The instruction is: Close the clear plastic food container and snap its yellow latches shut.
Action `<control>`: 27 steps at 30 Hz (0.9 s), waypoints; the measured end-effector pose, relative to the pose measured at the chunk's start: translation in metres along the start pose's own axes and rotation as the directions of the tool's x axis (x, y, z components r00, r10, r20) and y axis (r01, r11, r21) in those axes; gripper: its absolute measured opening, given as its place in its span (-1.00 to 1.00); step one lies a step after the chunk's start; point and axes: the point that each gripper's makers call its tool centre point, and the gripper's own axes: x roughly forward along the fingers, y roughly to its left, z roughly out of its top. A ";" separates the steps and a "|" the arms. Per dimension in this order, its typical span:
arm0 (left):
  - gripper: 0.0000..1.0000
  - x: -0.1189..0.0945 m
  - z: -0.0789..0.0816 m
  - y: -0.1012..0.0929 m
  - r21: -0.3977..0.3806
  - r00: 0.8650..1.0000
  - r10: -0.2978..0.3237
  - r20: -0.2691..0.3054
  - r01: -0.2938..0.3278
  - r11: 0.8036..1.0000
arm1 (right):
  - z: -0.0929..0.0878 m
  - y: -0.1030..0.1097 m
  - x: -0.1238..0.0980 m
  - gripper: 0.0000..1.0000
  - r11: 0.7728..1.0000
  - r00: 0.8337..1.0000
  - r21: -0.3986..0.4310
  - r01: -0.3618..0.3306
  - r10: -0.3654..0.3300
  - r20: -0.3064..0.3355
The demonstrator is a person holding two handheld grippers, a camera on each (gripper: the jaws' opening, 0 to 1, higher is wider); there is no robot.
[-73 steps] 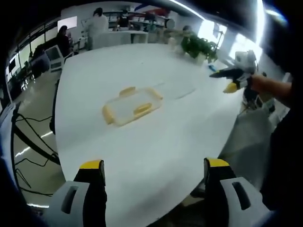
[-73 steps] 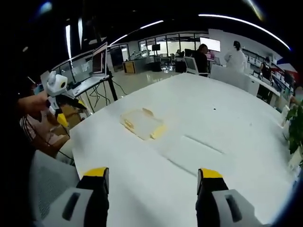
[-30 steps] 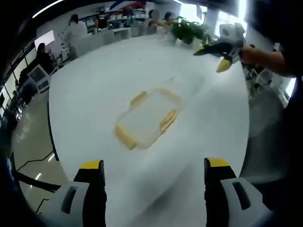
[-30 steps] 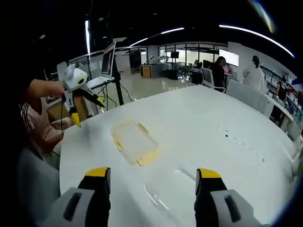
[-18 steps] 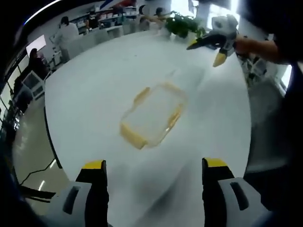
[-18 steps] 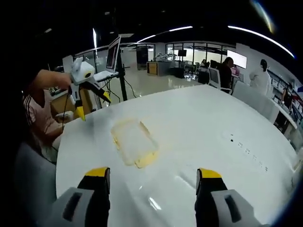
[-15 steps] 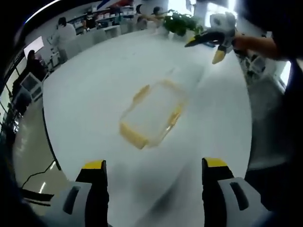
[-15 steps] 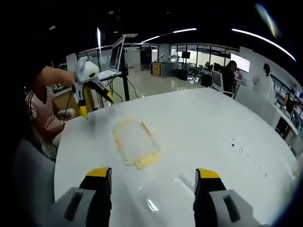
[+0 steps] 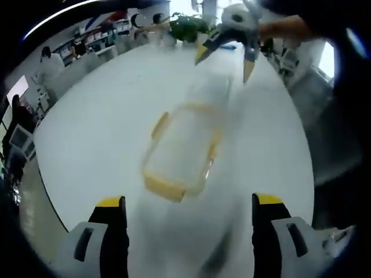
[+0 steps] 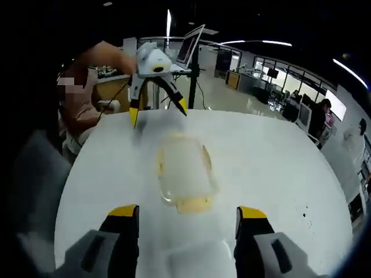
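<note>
White tabletop (image 9: 98,133) spreading wide under and ahead of both pairs of jaws. Clear plastic container (image 9: 182,145), yellow-trimmed, lying flat on that top, ahead of the left gripper (image 9: 189,204) and roughly centred between its jaws, well clear of the tips. Same container (image 10: 183,171) just ahead of the right gripper (image 10: 186,213), again between the jaws, not touched. Lid apparently lying over the base; whether fully seated cannot be told through the blur. Yellow latches (image 9: 165,185) along the near end and the sides, seemingly still sticking outward rather than folded down.

Left gripper's jaws spread wide, pinching nothing. Right gripper's jaws likewise spread and empty. Each gripper also visible across the container in the other's view: right gripper (image 9: 223,58) beyond the far end in the left gripper view, left gripper (image 10: 157,113) beyond the far end in the right gripper view, both with tips parted.

Judged step: approach, both tools converging on opposite ends, no latch work begun. Next move, by that reading: lowering onto the lid to seat it, then pressing each yellow flap down over the rim until it clicks, steadying the opposite end meanwhile to stop sliding on the smooth top.
</note>
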 end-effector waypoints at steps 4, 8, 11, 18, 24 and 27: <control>0.65 0.001 0.003 0.004 0.014 1.000 -0.025 0.008 0.025 1.000 | 0.000 -0.007 0.005 0.32 0.999 1.000 -0.034 -0.025 0.025 -0.011; 0.70 0.007 0.004 0.002 0.055 0.998 -0.066 -0.005 0.067 0.996 | -0.006 -0.012 0.013 0.31 0.997 0.998 -0.058 -0.053 0.051 -0.049; 0.67 0.016 0.000 0.004 0.117 0.995 -0.099 -0.027 0.101 0.988 | -0.016 -0.010 0.023 0.28 0.994 0.992 -0.068 -0.089 0.082 -0.101; 0.51 0.037 -0.007 0.013 0.132 0.987 -0.146 -0.068 0.154 0.979 | -0.020 -0.006 0.048 0.17 0.986 0.977 -0.092 -0.140 0.122 -0.178; 0.18 0.039 -0.012 0.013 0.175 0.975 -0.192 -0.115 0.210 0.962 | -0.028 -0.010 0.063 -0.01 0.984 0.955 -0.075 -0.164 0.139 -0.262; 0.17 0.043 -0.013 0.018 0.200 0.978 -0.173 -0.117 0.194 0.960 | -0.030 -0.012 0.071 -0.08 0.982 0.946 -0.070 -0.176 0.149 -0.286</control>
